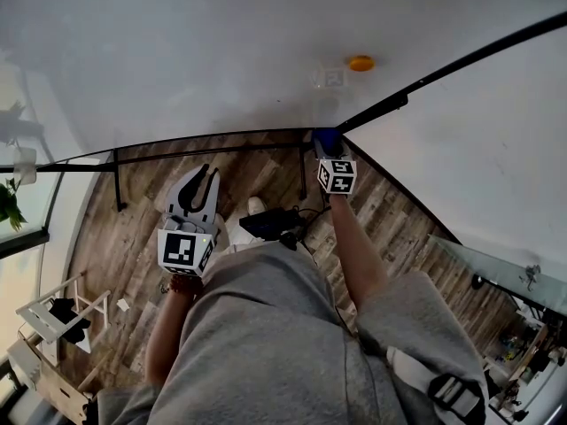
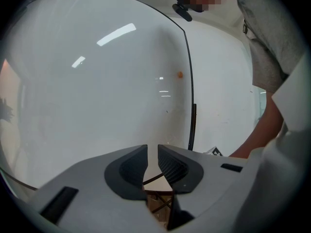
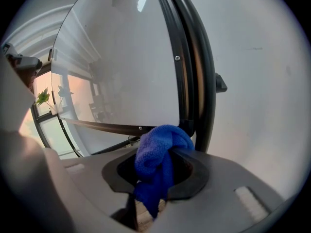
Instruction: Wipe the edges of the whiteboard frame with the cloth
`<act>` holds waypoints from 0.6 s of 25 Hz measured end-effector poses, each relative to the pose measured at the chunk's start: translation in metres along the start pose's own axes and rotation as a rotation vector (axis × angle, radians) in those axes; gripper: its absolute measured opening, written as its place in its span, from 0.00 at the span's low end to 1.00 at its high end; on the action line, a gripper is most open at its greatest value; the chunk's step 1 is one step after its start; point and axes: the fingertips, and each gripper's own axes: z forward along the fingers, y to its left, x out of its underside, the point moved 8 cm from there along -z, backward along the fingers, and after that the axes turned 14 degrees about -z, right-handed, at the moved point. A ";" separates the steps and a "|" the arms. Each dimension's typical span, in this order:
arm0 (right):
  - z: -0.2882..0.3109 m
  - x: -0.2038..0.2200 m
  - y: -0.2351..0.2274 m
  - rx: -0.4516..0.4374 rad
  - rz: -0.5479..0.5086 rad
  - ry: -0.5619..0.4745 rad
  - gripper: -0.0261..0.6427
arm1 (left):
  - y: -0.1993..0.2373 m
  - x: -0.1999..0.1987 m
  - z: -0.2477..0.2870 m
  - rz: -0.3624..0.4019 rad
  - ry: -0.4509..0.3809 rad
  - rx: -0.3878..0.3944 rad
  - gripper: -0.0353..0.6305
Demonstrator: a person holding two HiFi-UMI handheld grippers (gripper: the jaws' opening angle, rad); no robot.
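the cloth [image 3: 156, 165] is gripped between the jaws of the right gripper [image 3: 163, 151], bunched at their tips, at a corner of the frame [image 3: 197, 81]. contact there is hidden by the bunch. the left gripper [image 2: 151, 165] is held with jaws narrowly apart, nothing between them.

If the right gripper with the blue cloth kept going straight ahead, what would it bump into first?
Probably the whiteboard's black frame, near its lower corner. The cloth in the right gripper sits right in front of it, perhaps touching; depth is hard to judge.
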 end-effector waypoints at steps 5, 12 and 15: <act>0.004 -0.003 0.004 -0.013 0.001 -0.007 0.23 | 0.002 0.000 0.004 0.001 0.001 0.007 0.16; 0.008 -0.005 0.015 -0.049 0.019 -0.022 0.23 | 0.009 0.001 0.002 -0.009 -0.004 -0.018 0.16; 0.010 -0.005 0.019 -0.060 0.027 -0.023 0.23 | 0.011 0.004 -0.001 -0.014 0.004 -0.027 0.16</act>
